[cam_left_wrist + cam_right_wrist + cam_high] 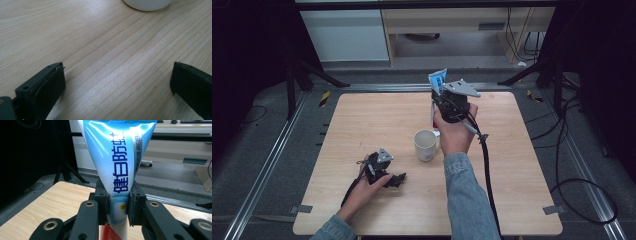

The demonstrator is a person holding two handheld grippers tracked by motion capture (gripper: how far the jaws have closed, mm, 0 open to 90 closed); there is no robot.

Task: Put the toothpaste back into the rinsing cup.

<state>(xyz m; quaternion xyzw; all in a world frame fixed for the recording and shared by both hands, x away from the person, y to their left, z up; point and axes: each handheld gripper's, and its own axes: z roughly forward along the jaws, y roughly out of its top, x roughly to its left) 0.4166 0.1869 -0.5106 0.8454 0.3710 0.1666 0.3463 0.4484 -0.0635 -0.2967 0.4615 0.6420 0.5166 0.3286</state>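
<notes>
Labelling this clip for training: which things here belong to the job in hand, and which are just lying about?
In the job: toothpaste tube, clamped in the right gripper; white mug.
Lying about: left gripper, open on the table; floor cables.

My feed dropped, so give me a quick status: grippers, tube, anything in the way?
Right hand-held gripper shut on toothpaste tube, held upright above table. Left hand-held gripper open, empty, on table. White mug beside right hand.

Wooden table (362, 125) — white mug (425, 145) on it.
</notes>
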